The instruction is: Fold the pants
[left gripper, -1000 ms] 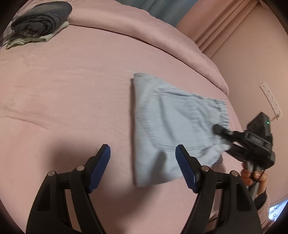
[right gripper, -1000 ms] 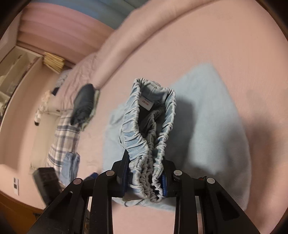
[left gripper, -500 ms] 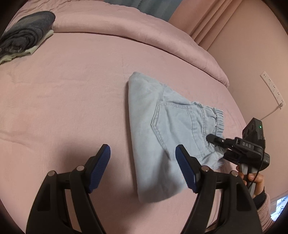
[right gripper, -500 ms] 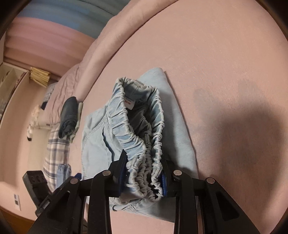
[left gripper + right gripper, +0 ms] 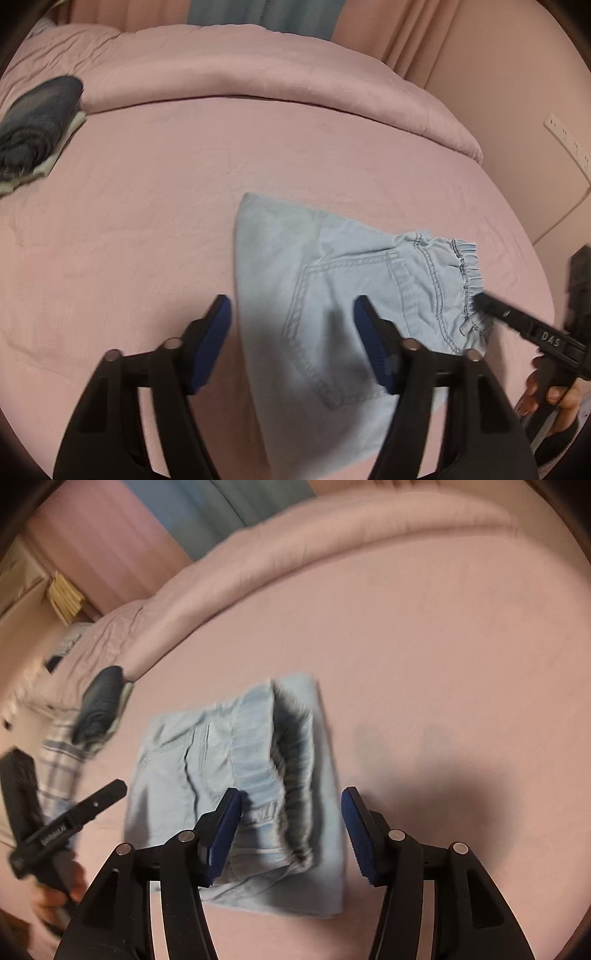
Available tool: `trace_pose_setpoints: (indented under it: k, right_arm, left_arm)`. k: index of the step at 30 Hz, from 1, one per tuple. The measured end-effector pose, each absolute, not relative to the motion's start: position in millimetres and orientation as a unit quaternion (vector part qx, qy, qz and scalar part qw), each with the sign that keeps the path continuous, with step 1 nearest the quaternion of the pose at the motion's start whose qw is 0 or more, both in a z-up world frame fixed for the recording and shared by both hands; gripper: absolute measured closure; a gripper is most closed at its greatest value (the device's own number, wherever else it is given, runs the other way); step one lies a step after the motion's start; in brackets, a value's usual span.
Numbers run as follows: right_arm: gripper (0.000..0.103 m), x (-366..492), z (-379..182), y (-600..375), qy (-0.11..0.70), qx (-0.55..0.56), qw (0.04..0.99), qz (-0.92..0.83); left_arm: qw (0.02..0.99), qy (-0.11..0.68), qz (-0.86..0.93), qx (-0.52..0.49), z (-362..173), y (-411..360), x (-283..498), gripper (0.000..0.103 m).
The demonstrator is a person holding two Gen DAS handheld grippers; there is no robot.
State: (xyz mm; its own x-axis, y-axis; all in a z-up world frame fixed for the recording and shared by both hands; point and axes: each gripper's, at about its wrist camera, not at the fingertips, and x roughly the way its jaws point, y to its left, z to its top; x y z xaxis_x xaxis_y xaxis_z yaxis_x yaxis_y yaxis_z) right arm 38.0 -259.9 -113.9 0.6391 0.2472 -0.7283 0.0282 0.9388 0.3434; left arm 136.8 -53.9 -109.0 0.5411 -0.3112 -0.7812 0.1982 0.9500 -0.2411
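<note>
The light blue pants (image 5: 351, 291) lie folded on the pink bed (image 5: 166, 206), back pocket up and the elastic waistband (image 5: 467, 280) to the right. My left gripper (image 5: 291, 306) hovers over their left edge; its jaws are closing with nothing pressed between them. In the right wrist view the waistband (image 5: 288, 775) lies slack between and beyond the blue pads of my right gripper (image 5: 291, 801). Those jaws are opening and stand clear of the cloth. Each gripper shows in the other's view: the right gripper (image 5: 517, 325) and the left gripper (image 5: 85, 808).
A dark folded garment (image 5: 37, 122) on a pale one sits at the bed's far left, also seen as a dark bundle (image 5: 101, 701). A rolled pink duvet (image 5: 258, 70) runs along the far side. Plaid cloth (image 5: 59, 768) lies nearby. A power strip (image 5: 569, 142) hangs on the right wall.
My right gripper has let go of the waistband, which now lies down on the folded pants. My left gripper's jaws have narrowed and it has shifted across the bed.
</note>
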Motion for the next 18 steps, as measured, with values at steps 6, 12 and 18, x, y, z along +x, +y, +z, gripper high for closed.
trace_pose_setpoints:
  k: [6,12,18]
  right_arm:
    - [0.049,33,-91,-250,0.381,0.14,0.909,0.1]
    - [0.068,29,-108,-223,0.413,0.086,0.895,0.147]
    - [0.068,32,-130,-224,0.443,0.057,0.882,0.15]
  left_arm:
    - [0.88,0.448,-0.156,-0.021,-106,-73,151,0.06]
    - [0.867,0.469,-0.168,0.024,-123,-94,175,0.072]
    - [0.849,0.5,-0.167,0.036,-152,-105,196,0.072]
